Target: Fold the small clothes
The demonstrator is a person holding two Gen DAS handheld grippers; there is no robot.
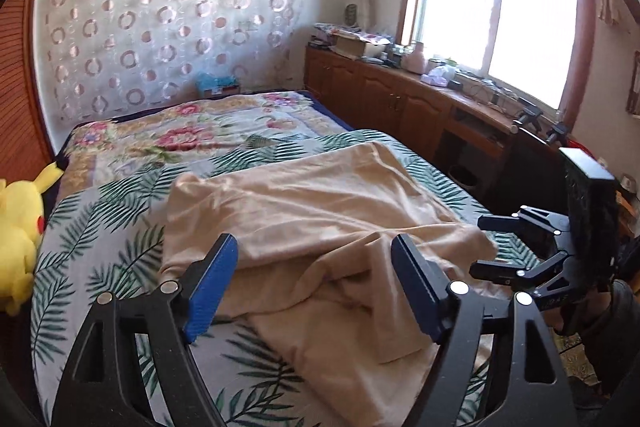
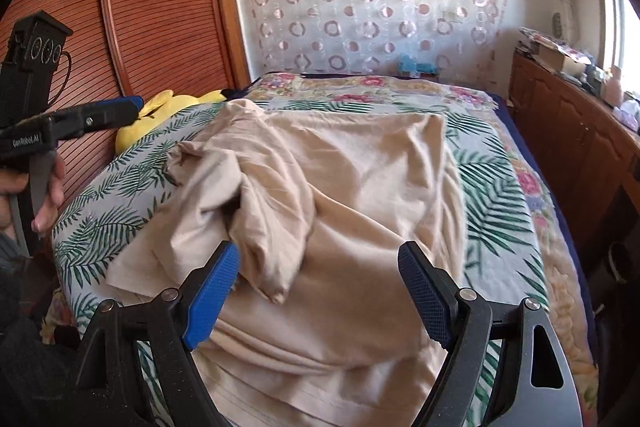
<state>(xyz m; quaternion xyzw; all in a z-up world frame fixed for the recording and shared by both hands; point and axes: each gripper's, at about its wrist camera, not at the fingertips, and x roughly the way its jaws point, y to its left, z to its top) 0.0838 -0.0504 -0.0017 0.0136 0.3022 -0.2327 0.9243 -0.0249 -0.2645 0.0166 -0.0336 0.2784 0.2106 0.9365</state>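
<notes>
A home bedroom: bed (image 1: 120, 211), wooden cabinets (image 1: 384, 95), plush toy (image 1: 20, 227).

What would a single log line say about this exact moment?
task: fold small clothes | left tool: open, empty | right tool: open, empty | beige garment: rumpled, partly folded on leaf-print bedspread
</notes>
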